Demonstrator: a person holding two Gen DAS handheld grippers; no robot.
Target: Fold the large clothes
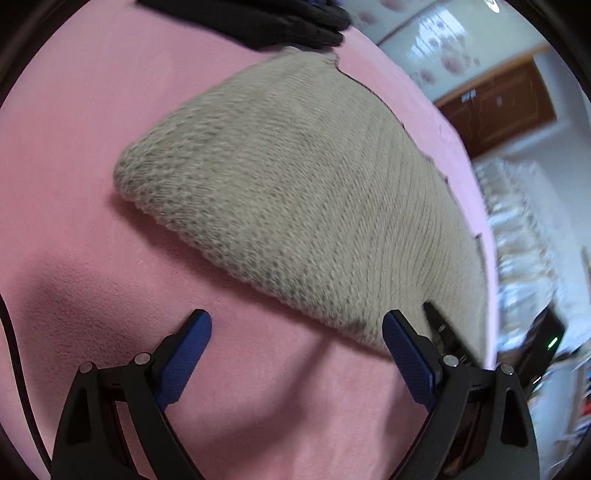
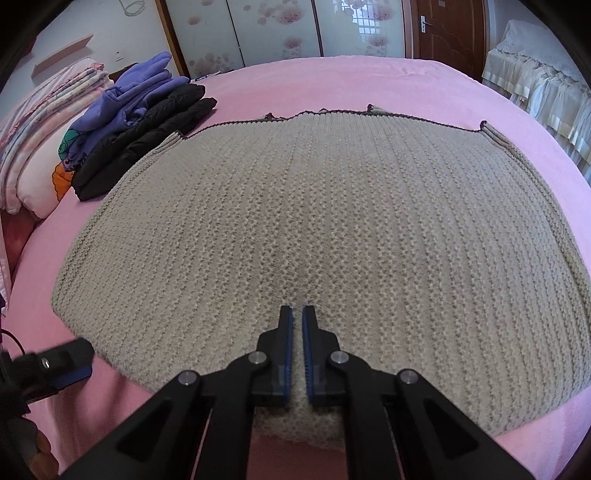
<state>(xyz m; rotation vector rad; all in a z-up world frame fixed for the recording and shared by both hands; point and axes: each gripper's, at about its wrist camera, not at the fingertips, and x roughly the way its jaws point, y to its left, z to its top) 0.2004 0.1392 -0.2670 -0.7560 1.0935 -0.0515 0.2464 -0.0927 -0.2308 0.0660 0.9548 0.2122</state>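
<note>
A large grey knit sweater [image 2: 314, 221] lies spread flat on a pink bed [image 2: 351, 81], its dark-trimmed edge at the far side. My right gripper [image 2: 297, 314] is shut on the sweater's near edge, with knit fabric pinched between the blue pads. In the left wrist view the sweater [image 1: 295, 184] fills the upper right, its near corner rounded. My left gripper [image 1: 295, 325] is open and empty above the pink bed [image 1: 74, 147], just short of the sweater's near edge. The left gripper also shows at the lower left of the right wrist view [image 2: 55, 365].
A pile of folded clothes, purple [image 2: 136, 96] on black [image 2: 140, 144], sits at the bed's far left, beside pillows [image 2: 37, 147]. The black pile also shows in the left wrist view [image 1: 280, 22]. A wooden door [image 2: 450, 29] and wardrobe panels stand behind the bed.
</note>
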